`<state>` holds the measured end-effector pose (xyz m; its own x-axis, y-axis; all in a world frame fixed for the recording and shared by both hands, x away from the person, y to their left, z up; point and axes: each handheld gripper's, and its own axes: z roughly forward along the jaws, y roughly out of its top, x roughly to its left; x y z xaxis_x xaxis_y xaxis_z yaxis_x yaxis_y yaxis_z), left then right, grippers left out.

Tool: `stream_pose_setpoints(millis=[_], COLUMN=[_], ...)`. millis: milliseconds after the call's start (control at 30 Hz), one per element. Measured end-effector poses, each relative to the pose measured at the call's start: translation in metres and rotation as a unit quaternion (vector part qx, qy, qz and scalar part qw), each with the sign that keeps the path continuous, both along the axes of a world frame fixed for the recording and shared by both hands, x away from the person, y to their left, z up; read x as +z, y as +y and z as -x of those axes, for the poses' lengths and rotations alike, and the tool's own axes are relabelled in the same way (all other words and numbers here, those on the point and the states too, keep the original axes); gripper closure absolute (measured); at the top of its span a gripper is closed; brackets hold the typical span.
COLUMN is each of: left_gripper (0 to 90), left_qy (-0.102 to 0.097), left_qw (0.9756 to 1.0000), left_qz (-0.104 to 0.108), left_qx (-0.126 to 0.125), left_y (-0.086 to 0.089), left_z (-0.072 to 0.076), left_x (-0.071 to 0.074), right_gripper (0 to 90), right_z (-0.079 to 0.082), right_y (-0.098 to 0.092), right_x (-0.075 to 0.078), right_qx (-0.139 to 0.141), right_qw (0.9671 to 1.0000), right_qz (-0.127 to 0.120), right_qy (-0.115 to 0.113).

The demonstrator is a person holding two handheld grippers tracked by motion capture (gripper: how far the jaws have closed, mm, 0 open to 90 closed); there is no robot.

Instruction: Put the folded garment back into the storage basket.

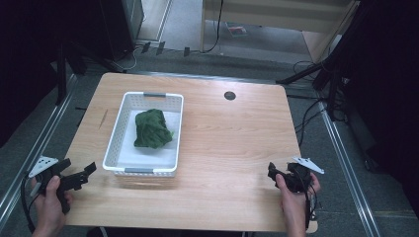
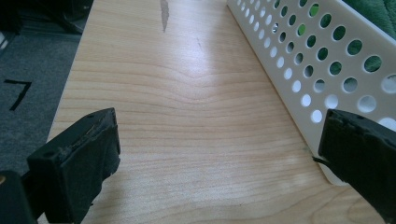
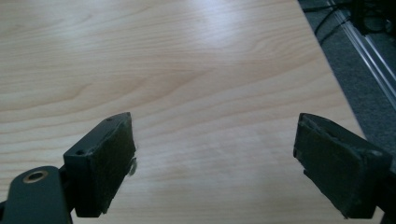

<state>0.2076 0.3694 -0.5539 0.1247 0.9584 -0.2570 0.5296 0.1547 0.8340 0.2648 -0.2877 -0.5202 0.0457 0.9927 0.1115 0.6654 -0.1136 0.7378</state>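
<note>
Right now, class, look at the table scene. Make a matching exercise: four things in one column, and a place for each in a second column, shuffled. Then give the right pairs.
Things
1. green cloth
2. white basket
3. left hand-held gripper
4. right hand-held gripper

Places
A. at the near right part of the wooden table, jaws apart over bare wood
B. inside the basket
C. on the left half of the table
D. near the basket's near left corner, jaws apart

Pairs: 1-B, 2-C, 3-D, 4-A
</note>
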Motion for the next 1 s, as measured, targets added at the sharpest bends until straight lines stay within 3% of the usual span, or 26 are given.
stream_pose_setpoints(millis=[233,433,533,600,767,1000], left_gripper=[0.0,0.0,0.0,0.0,0.0,0.0], left_qy=[0.0,-0.001,-0.003,-0.001,0.001,0.003], left_qw=[1.0,1.0,1.0,1.0,1.0,1.0], left_qz=[0.001,0.0,0.001,0.0,-0.001,-0.001], left_qx=[0.0,-0.001,0.001,0.0,0.002,0.0], left_y=[0.0,0.0,0.0,0.0,0.0,0.0], left_z=[0.0,0.0,0.0,0.001,0.001,0.0], left_x=[0.0,0.0,0.0,0.0,0.0,0.0], right_gripper=[13.4,13.6,13.8,13.9,13.9,13.8], right_z=[0.01,0.021,0.027,0.03,0.03,0.032], right_y=[-0.022,-0.038,-0.047,-0.048,-0.041,-0.045], right_x=[-0.01,-0.017,-0.019,-0.019,-0.02,-0.02], right_qx=[-0.023,-0.019,-0.008,-0.003,0.007,-0.008], right_qw=[0.9997,0.9998,0.999,0.998,0.9988,0.9976], right_qz=[0.0,-0.01,-0.041,-0.054,-0.034,-0.056], right_qy=[0.012,0.0,-0.016,-0.031,-0.033,-0.038])
